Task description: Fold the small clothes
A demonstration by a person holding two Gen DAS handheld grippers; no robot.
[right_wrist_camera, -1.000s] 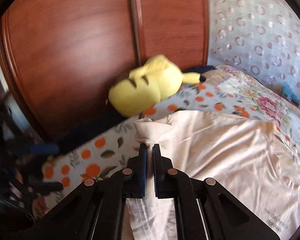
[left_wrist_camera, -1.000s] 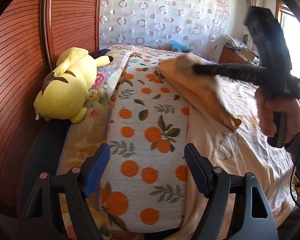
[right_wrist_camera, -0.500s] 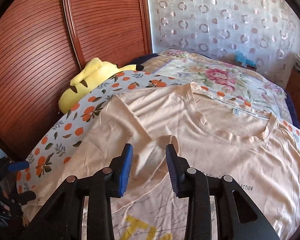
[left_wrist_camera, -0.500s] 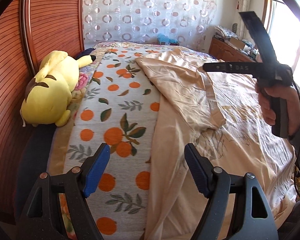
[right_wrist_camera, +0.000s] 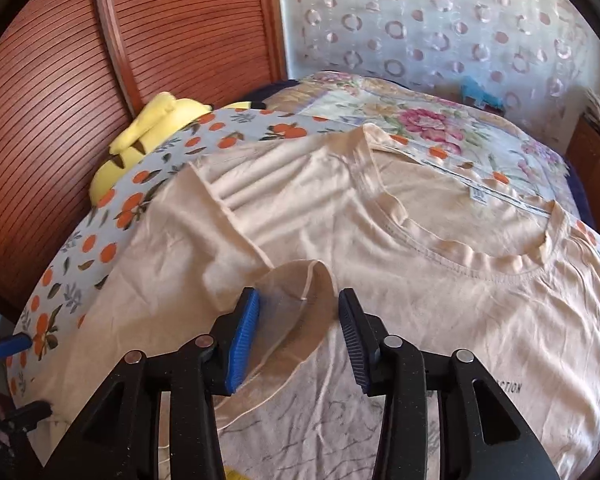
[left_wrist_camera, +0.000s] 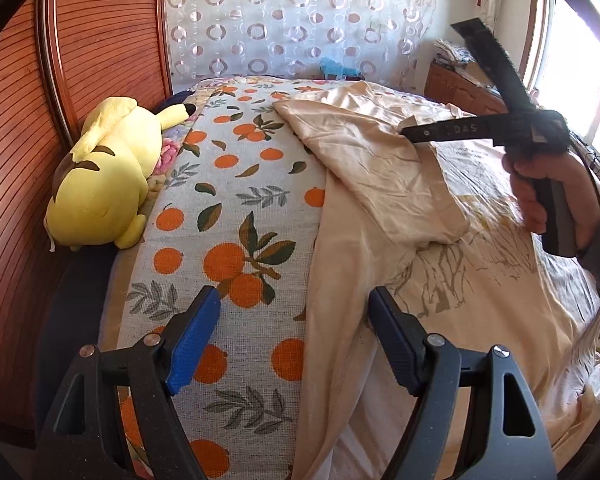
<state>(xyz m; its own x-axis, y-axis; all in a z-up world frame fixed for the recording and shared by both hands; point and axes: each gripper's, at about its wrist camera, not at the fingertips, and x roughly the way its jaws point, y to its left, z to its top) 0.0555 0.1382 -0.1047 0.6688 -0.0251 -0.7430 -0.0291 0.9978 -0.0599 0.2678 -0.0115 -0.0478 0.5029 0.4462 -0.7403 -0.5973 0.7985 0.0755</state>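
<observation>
The sleeve (right_wrist_camera: 296, 304) that the right gripper (right_wrist_camera: 298, 336) pinched a second ago now lies released, folded in over the chest of the peach T-shirt (right_wrist_camera: 440, 300). That gripper's jaws, having opened to let go, have just been closing a little; they stand parted, and no pad presses the cloth, though the sleeve's hem lies between and just ahead of them. The left gripper (left_wrist_camera: 292, 344) hangs wide open and empty over the T-shirt's left edge, where it meets the orange-print blanket (left_wrist_camera: 220, 220).

Left view only: the hand (left_wrist_camera: 548, 196) holding the right gripper, and the yellow plush toy (left_wrist_camera: 104, 176) seen whole by the wooden headboard (left_wrist_camera: 16, 120). Right view only: the neckline (right_wrist_camera: 472, 260), its label, and the floral bedcover (right_wrist_camera: 420, 120) beyond.
</observation>
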